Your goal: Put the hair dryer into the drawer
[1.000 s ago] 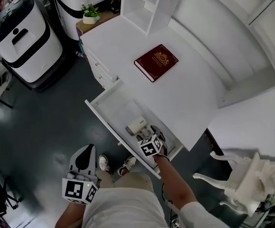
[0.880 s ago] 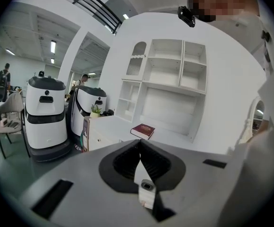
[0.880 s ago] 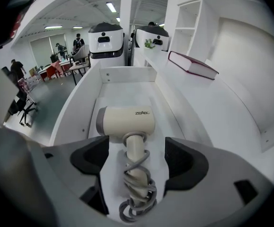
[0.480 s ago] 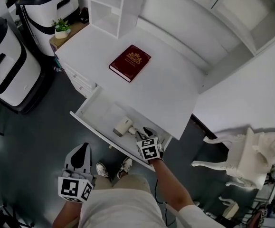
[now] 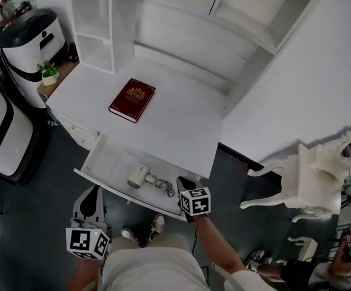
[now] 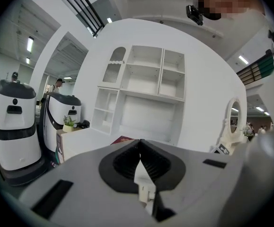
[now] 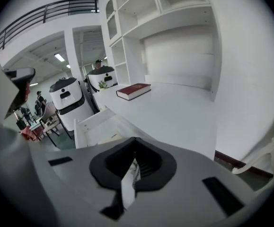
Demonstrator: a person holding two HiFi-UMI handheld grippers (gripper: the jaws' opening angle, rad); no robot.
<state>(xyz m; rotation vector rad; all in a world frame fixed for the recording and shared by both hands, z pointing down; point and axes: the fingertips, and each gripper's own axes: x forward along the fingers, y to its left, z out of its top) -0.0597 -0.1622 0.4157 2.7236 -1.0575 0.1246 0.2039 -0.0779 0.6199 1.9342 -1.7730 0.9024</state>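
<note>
White fabric over the person's knees is filling the near edge of the head view, with the left claw (image 5: 92,194) hanging just ahead of it at the left. Its jaws are pressing together on nothing, and it is sitting apart from the drawer's front. A little farther and to the right, the right claw (image 5: 183,182) is hovering by the near right corner of the drawer (image 5: 105,159). Its jaws are likewise meeting with nothing between them.

The drawer is standing pulled out from under the bench (image 5: 181,117). The hair dryer (image 5: 139,176) is lying on its side inside, toward the near right part, with its cord (image 5: 162,185) trailing to the right along the drawer floor. Neither claw is touching it.

Farther back, a dark red book (image 5: 132,100) is resting on the bench top, and white shelves (image 5: 96,35) are rising behind it at the far left.

Placing looks finished, so the step in hand is clearing away from the drawer. If closing is wanted, the next move is calling for a closed claw set flat against the drawer front and pushed toward the bench, with the cord kept inside the rim.
</note>
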